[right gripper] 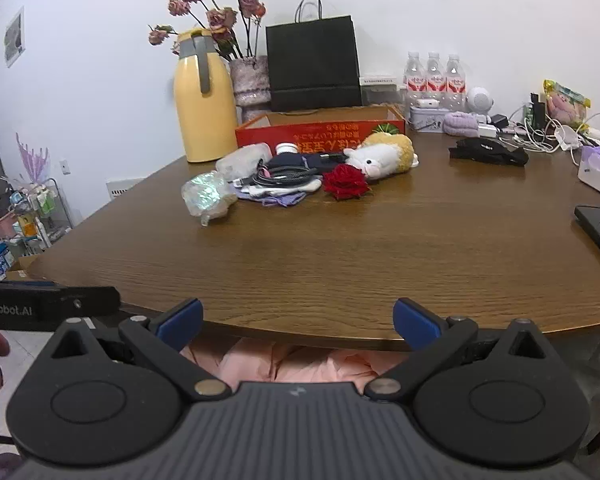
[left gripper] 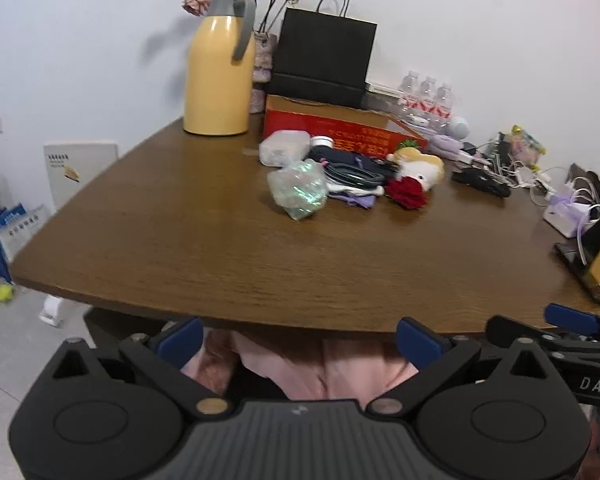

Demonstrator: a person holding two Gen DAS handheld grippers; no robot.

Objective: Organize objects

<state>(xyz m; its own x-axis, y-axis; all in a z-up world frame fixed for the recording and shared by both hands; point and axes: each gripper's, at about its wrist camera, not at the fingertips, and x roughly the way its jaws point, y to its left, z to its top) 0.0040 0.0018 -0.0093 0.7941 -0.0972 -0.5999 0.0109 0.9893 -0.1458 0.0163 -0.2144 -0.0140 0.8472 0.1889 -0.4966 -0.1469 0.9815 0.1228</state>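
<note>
A heap of small objects lies mid-table: a crinkly iridescent bag (left gripper: 298,190) (right gripper: 206,196), a red rose (left gripper: 407,193) (right gripper: 346,182), a white and yellow plush toy (left gripper: 420,168) (right gripper: 384,156), coiled dark cables (left gripper: 350,174) (right gripper: 284,178) and a clear pouch (left gripper: 284,147) (right gripper: 244,162). Behind them stands an open red cardboard box (left gripper: 340,128) (right gripper: 320,130). My left gripper (left gripper: 300,344) hangs open at the table's near edge with nothing between its blue pads. My right gripper (right gripper: 298,322) is open too, also empty, level with that edge.
A yellow thermos jug (left gripper: 218,68) (right gripper: 204,108), a vase of dried roses (right gripper: 252,84), a black paper bag (left gripper: 324,56) (right gripper: 312,64) and water bottles (right gripper: 434,78) line the back. Chargers and cables (right gripper: 540,136) clutter the right. Pink cloth (left gripper: 320,368) shows below the wooden table (left gripper: 180,240) (right gripper: 340,260).
</note>
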